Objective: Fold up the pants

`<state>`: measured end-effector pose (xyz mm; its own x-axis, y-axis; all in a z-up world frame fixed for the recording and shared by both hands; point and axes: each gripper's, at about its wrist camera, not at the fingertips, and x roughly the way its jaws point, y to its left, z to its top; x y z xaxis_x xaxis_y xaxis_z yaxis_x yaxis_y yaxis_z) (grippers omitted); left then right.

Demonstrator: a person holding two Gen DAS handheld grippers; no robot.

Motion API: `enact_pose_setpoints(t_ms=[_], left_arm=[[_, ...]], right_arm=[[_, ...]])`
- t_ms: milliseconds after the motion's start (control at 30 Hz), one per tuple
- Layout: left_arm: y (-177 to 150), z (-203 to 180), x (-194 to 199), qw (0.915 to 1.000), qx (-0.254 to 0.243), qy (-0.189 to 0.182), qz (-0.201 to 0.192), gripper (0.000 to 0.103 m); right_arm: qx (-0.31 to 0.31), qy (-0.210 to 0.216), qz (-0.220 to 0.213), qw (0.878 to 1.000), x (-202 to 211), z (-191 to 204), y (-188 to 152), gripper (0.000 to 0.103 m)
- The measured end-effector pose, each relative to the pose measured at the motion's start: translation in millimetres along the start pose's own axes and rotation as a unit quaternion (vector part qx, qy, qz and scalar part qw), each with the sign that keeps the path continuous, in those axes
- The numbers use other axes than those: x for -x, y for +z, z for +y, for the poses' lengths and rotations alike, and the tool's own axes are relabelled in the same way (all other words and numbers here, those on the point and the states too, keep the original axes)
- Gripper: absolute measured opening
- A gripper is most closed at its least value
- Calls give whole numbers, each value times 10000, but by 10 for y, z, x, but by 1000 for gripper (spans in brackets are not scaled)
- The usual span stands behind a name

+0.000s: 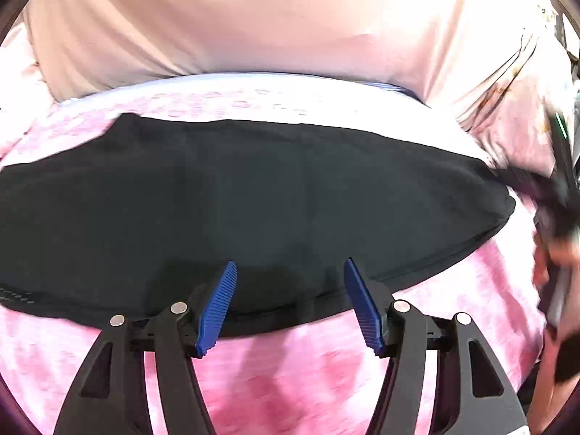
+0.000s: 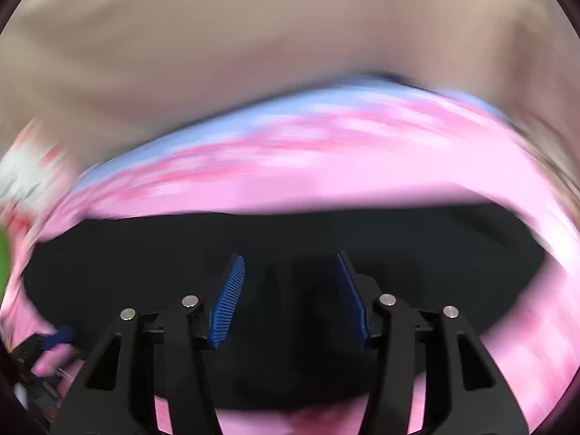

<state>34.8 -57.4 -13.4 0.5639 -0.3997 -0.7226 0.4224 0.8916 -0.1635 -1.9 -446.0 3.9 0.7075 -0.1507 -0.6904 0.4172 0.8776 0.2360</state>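
The black pants (image 1: 235, 210) lie flat across a pink patterned bedsheet (image 1: 308, 380), stretched left to right. My left gripper (image 1: 290, 272) is open, its blue pads just above the near edge of the pants, holding nothing. In the right wrist view the pants (image 2: 290, 239) fill the lower middle, blurred by motion. My right gripper (image 2: 290, 264) is open over the dark cloth and holds nothing. The right gripper also shows as a dark blur at the right edge of the left wrist view (image 1: 558, 217).
A pale beige pillow or duvet (image 1: 253, 29) lies behind the pants at the far side of the bed. A light blue striped strip (image 1: 253, 81) runs along the sheet's far edge. The left gripper shows at the lower left of the right wrist view (image 2: 54, 337).
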Motion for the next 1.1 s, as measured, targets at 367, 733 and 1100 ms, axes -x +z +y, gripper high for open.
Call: enact_pose_setpoints(t_ms=[367,733,1100], left_arm=[[99,-533,-359,9994,-292,67,192,68],[95,-317,-358,9990,217,-367,108,68],[-171,-32,130,9983,98,-524,-228,68]], right_arm=[[-1161,577,229,9913,-148,-1055,-61,68],[-846,1232,-418,9879,114,-385,354,16],[1983,2985,402,9327,221,2536,61,16]])
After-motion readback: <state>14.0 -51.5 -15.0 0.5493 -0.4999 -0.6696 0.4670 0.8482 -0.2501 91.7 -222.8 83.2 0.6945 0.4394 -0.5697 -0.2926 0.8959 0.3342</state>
